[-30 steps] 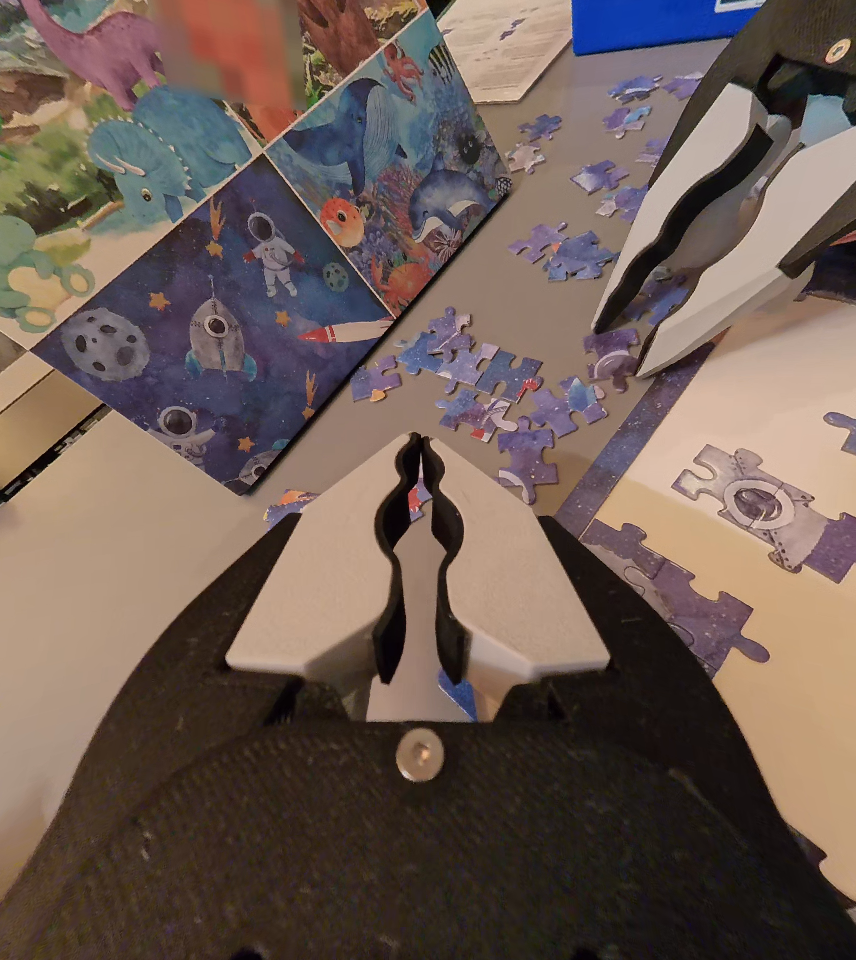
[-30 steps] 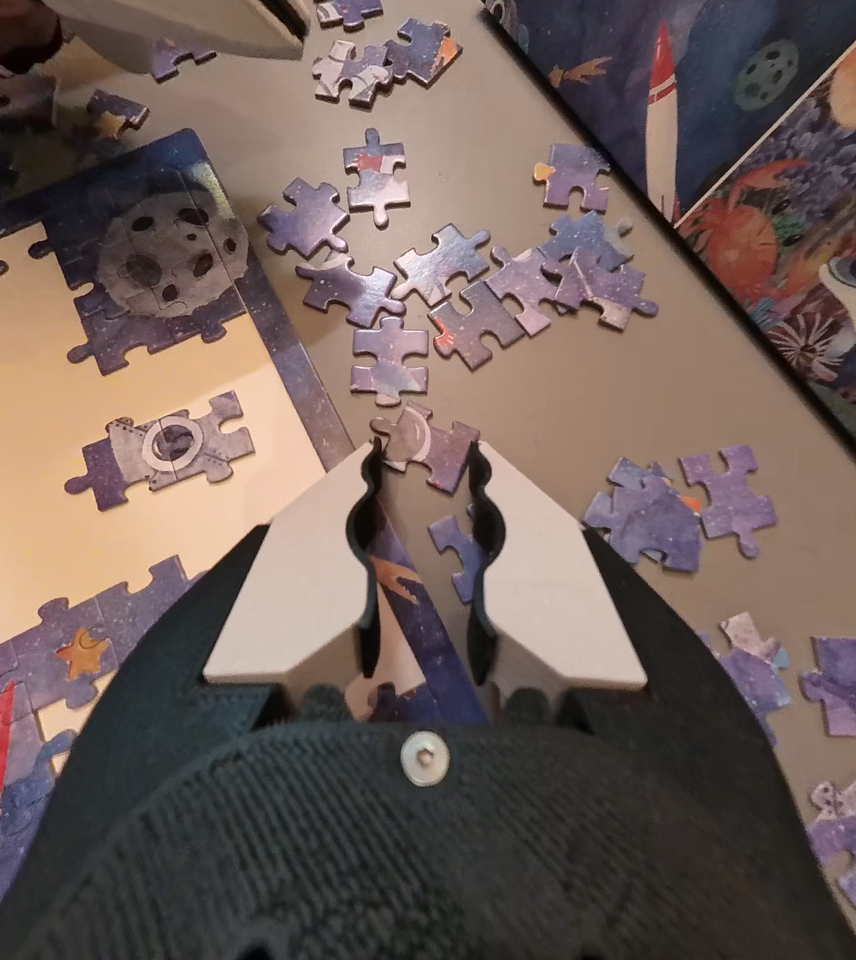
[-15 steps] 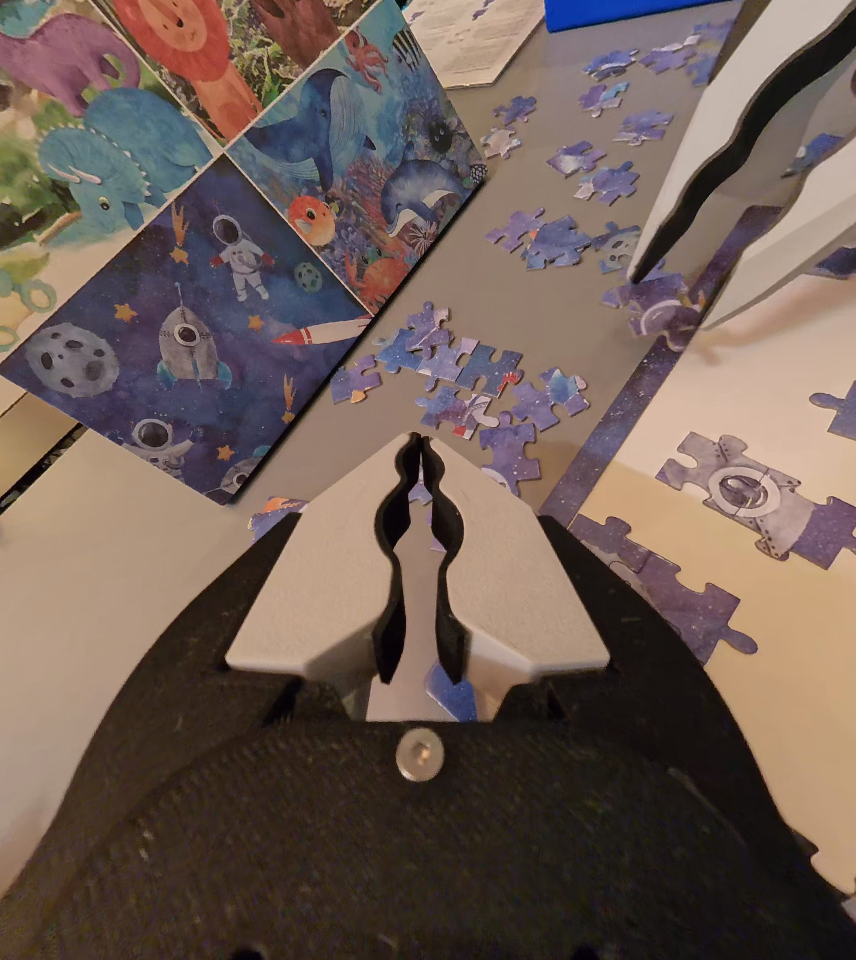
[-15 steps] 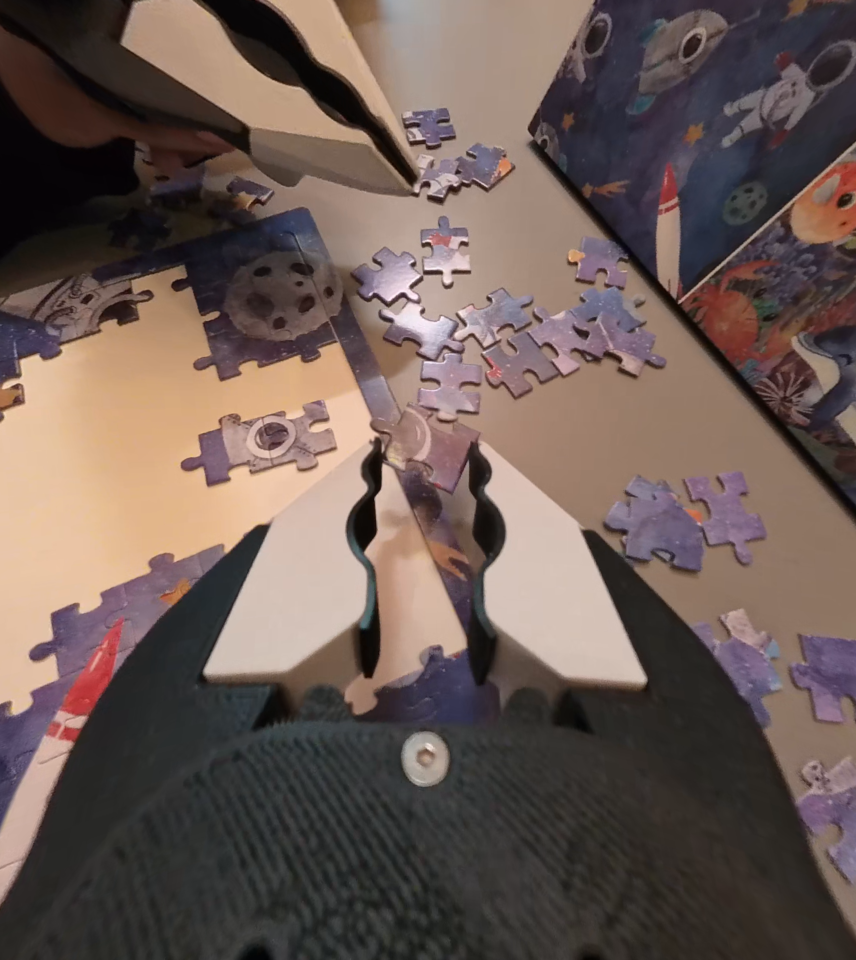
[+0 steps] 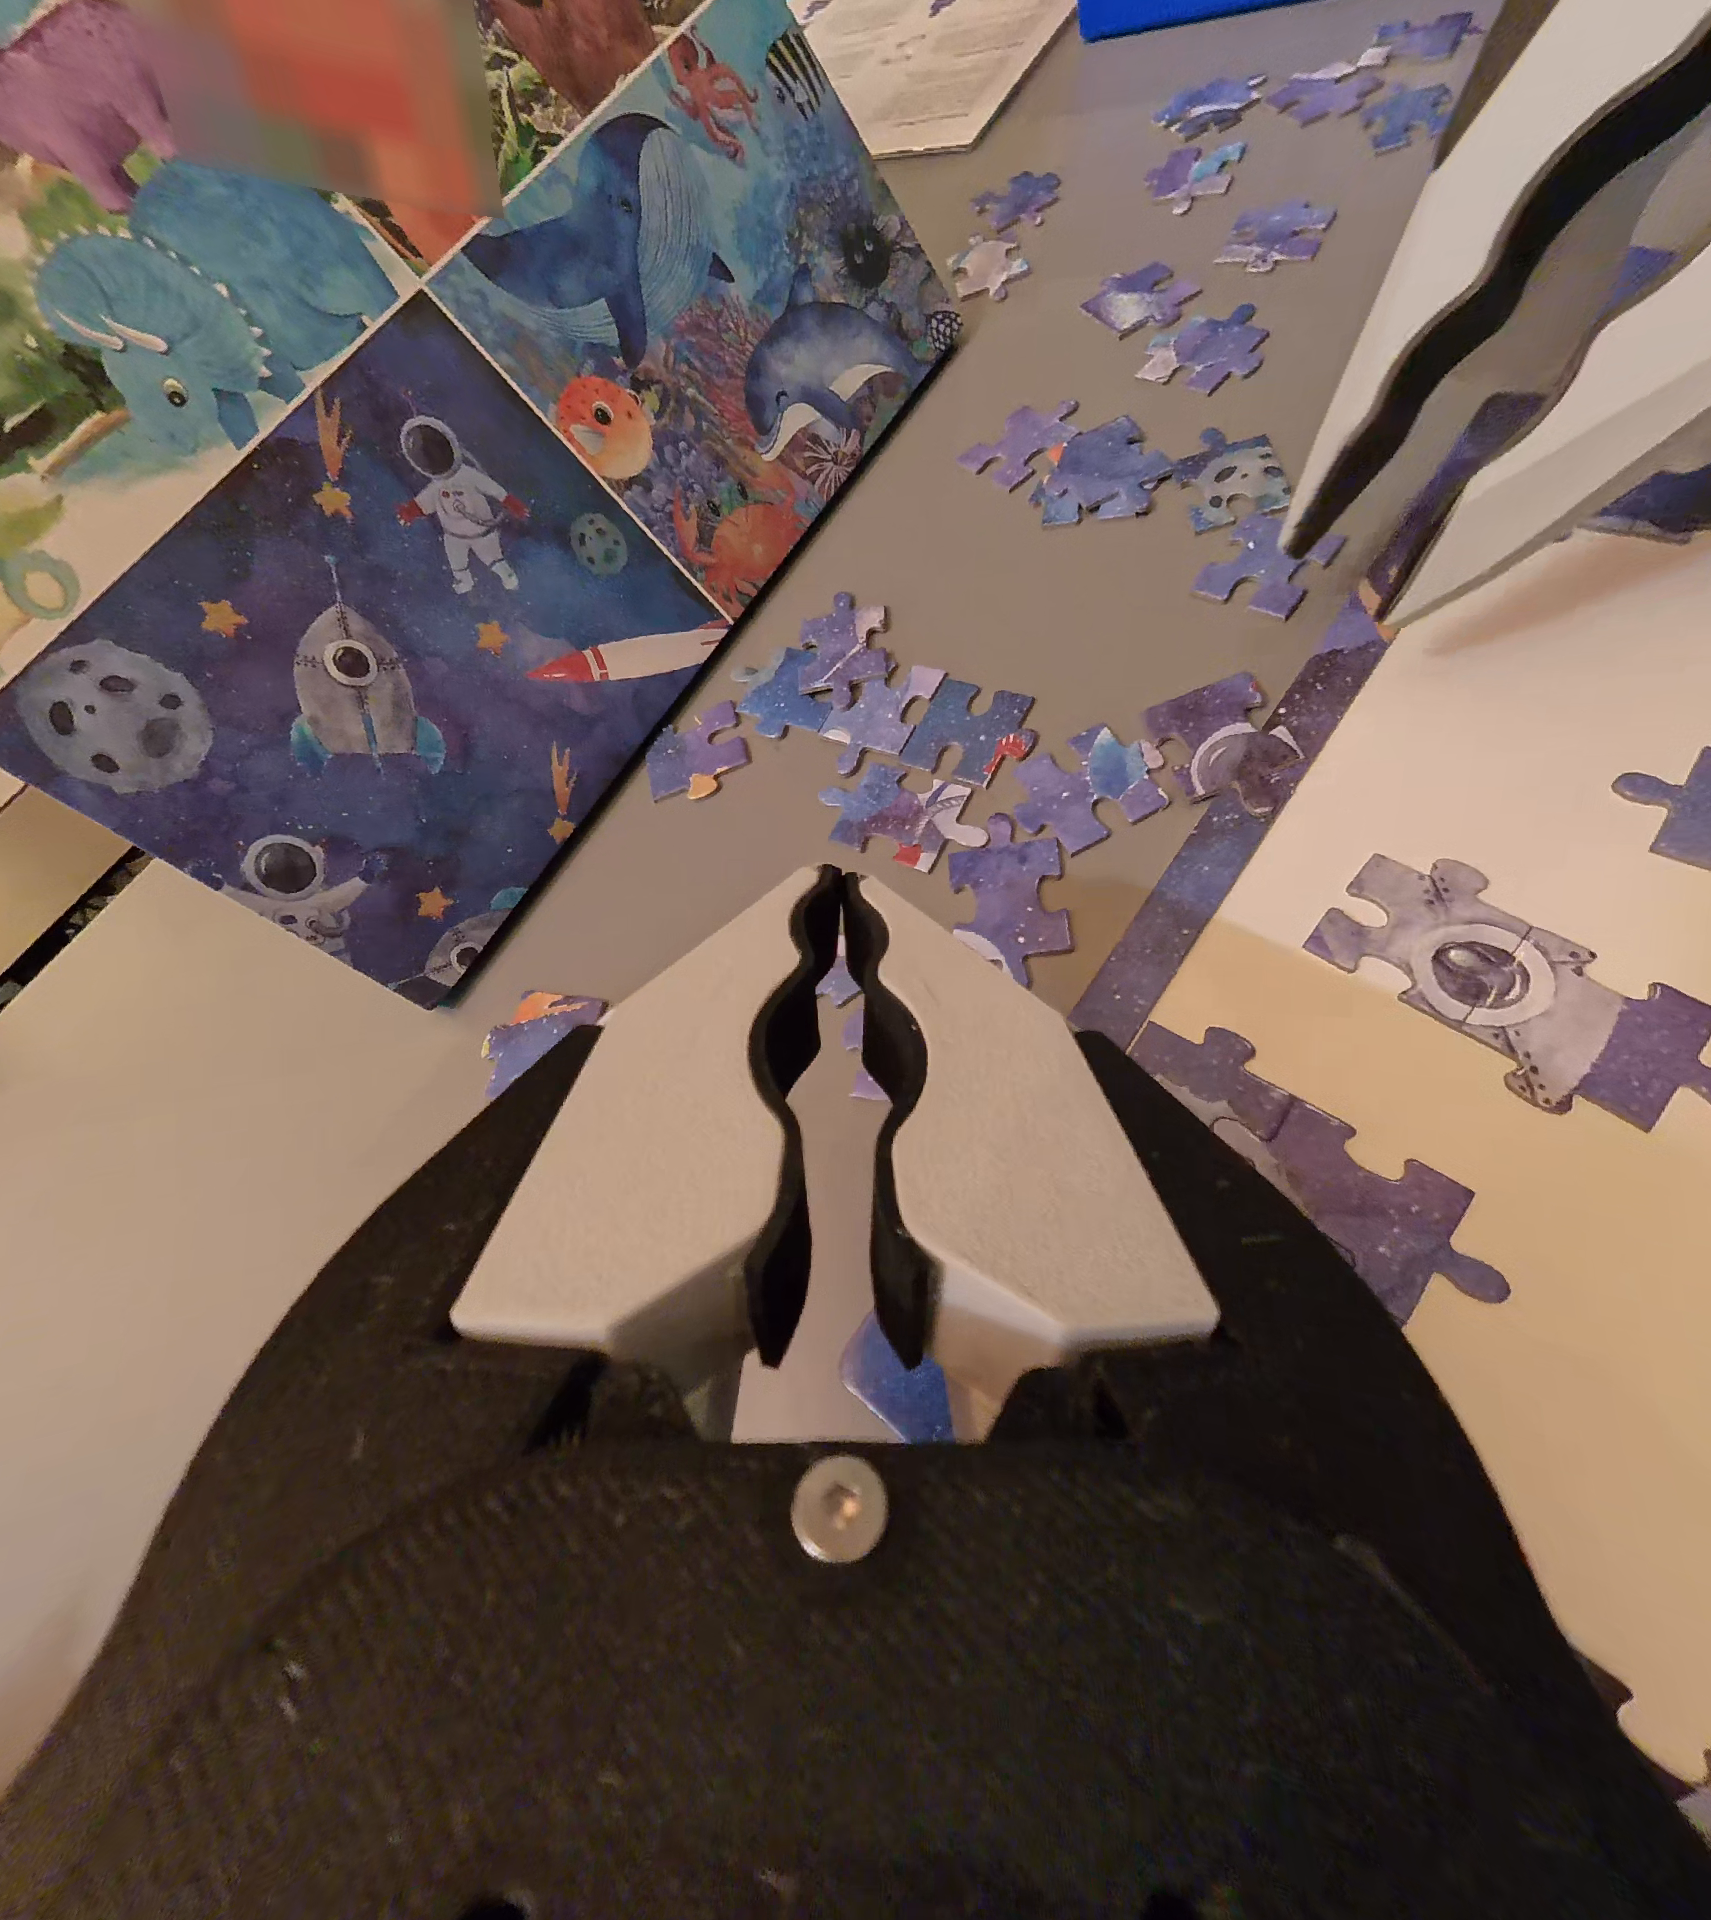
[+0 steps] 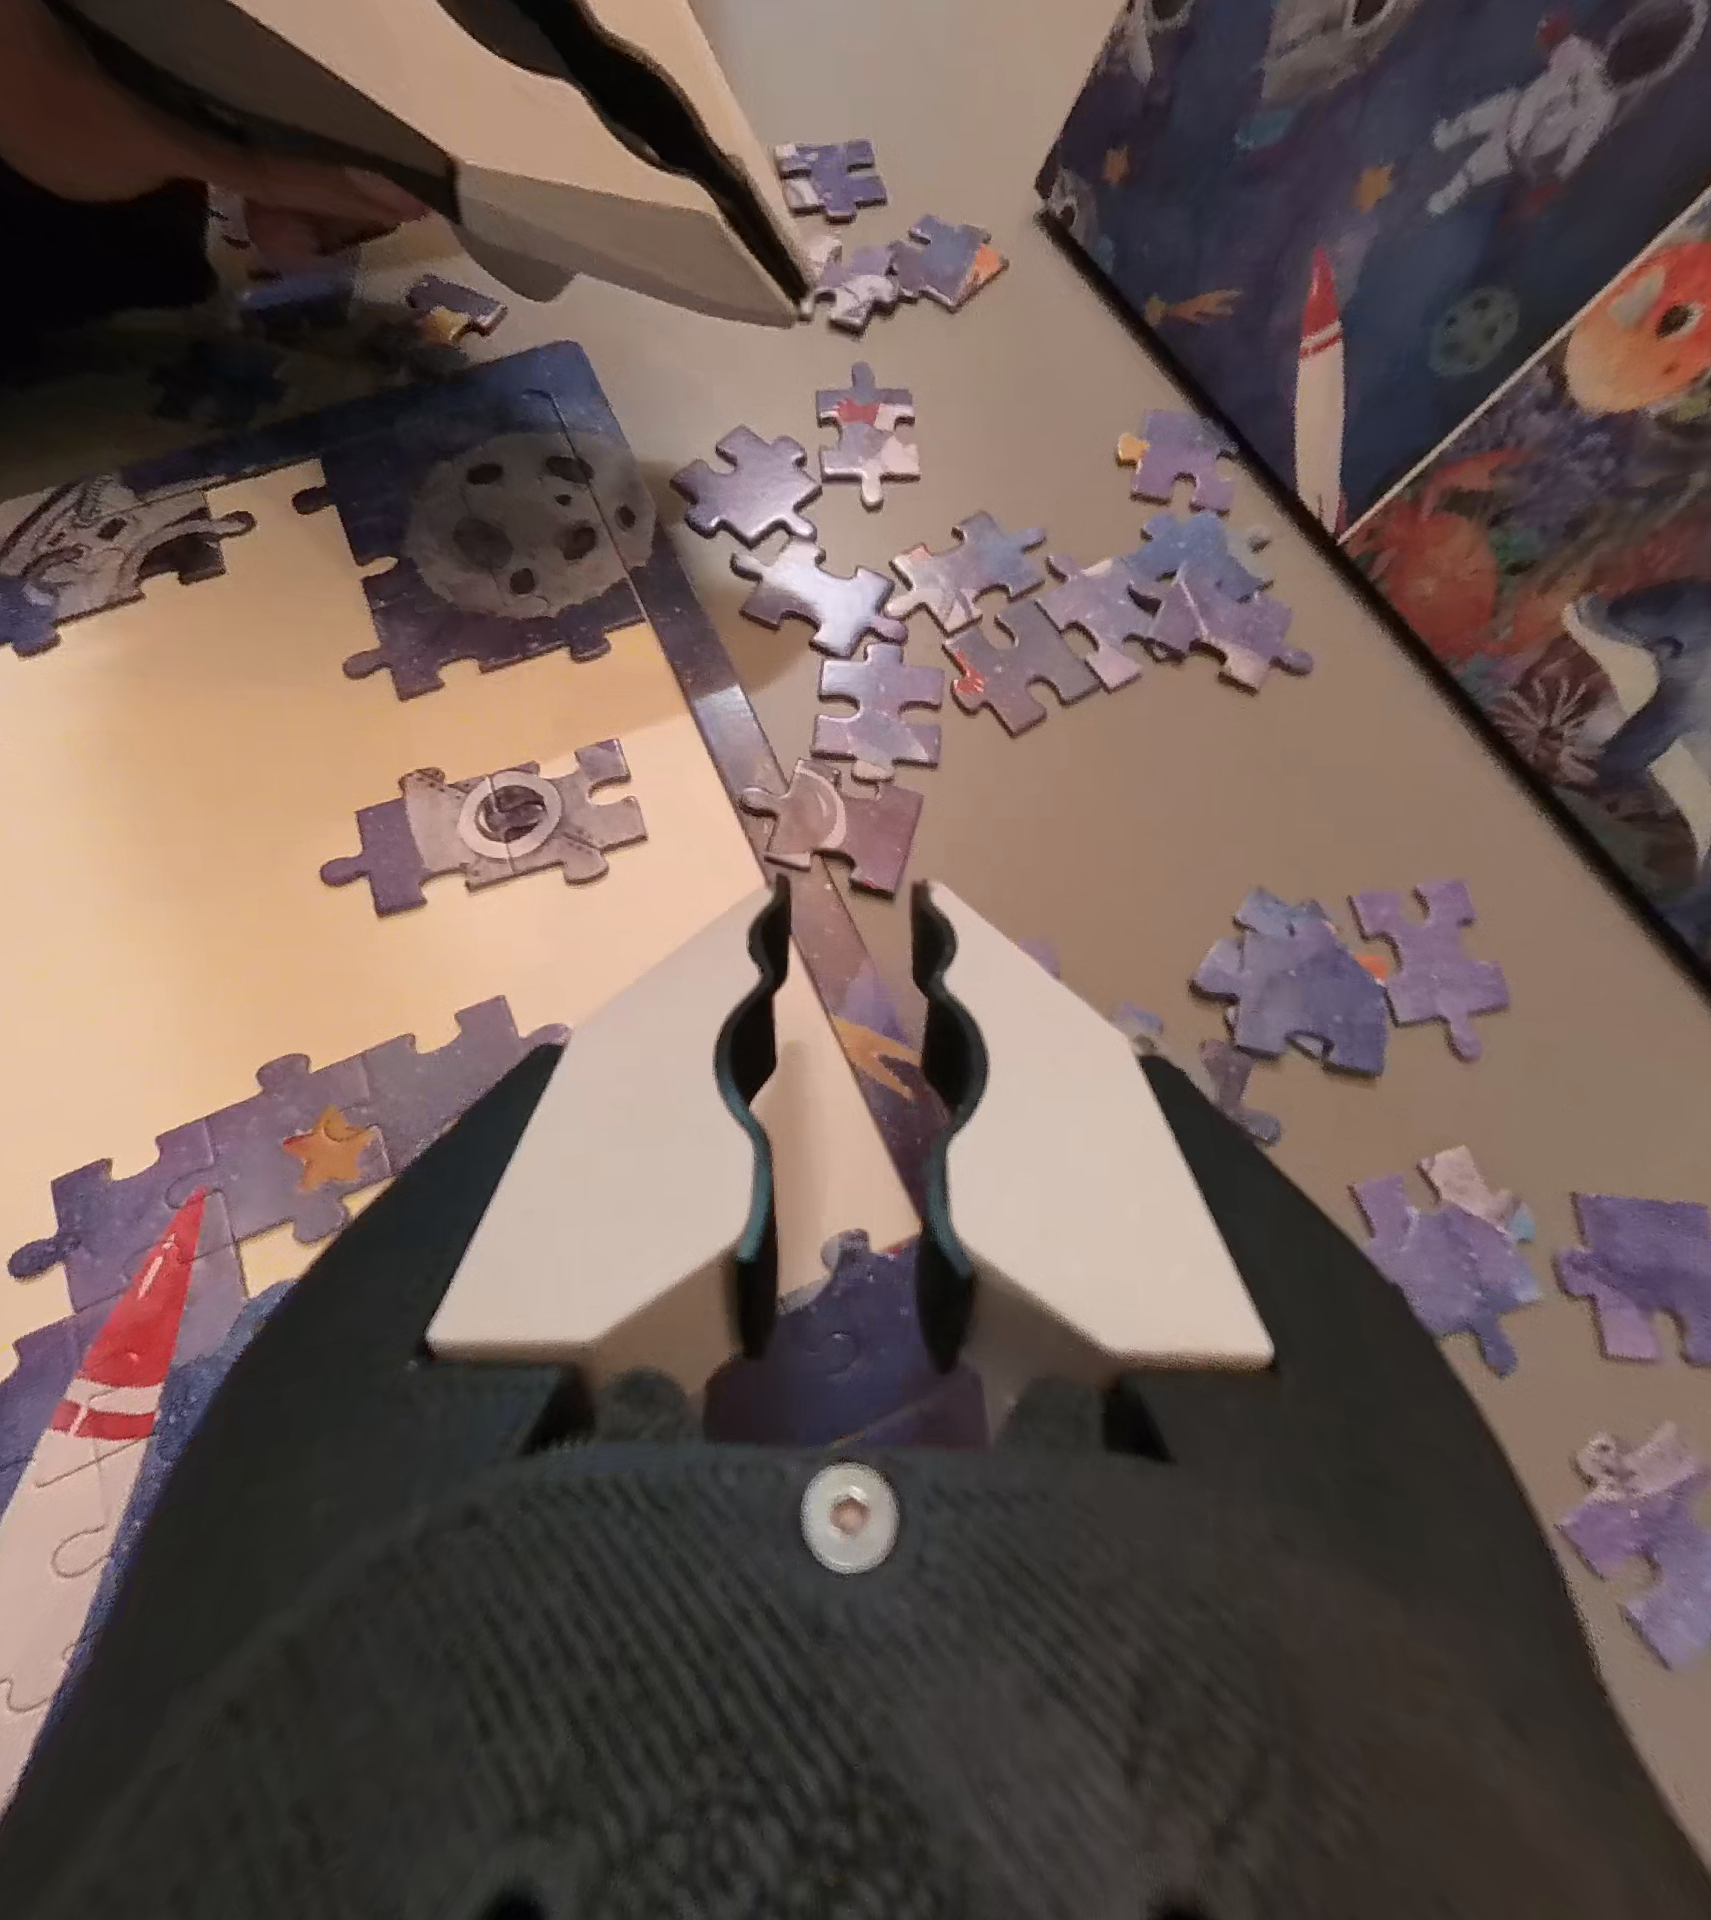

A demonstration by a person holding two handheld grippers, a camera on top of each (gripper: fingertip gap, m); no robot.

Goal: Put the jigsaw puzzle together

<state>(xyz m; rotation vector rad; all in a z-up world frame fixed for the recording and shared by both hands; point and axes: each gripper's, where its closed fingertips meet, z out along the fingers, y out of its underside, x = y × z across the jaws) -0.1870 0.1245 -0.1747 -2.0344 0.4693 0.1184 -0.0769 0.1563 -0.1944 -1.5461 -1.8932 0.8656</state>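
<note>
Puzzle piece: a purple piece with a pale curved band (image 6: 835,821) lies flat, half on the dark blue frame edge of the puzzle tray (image 6: 716,707) and half on the grey bench (image 6: 1090,831). It sits just ahead of the right gripper's fingertips, apart from both of them, not between them.
Right gripper: right gripper (image 6: 851,894) hangs above the tray's frame edge with its jaws spread; nothing is pinched, and the frame strip shows through the gap.
Left gripper: left gripper (image 5: 835,875) has its jaws pressed together at the tips, with nothing between them. It hovers over the bench, nearest a loose blue-purple piece (image 5: 1012,904) just right of its tips.
Loose pieces: a cluster of purple and blue pieces (image 6: 1027,623) lies on the bench beyond the piece with the pale band; more are scattered to the right (image 6: 1350,977).
Tray contents: a joined pair of grey pieces with a ring (image 6: 498,816) lies alone on the cream floor of the tray; a cratered grey moon section (image 6: 518,530) fills its far corner.
Picture board: illustrated sheet with space and sea scenes (image 5: 342,665) lies on the bench left of the loose pieces.
</note>
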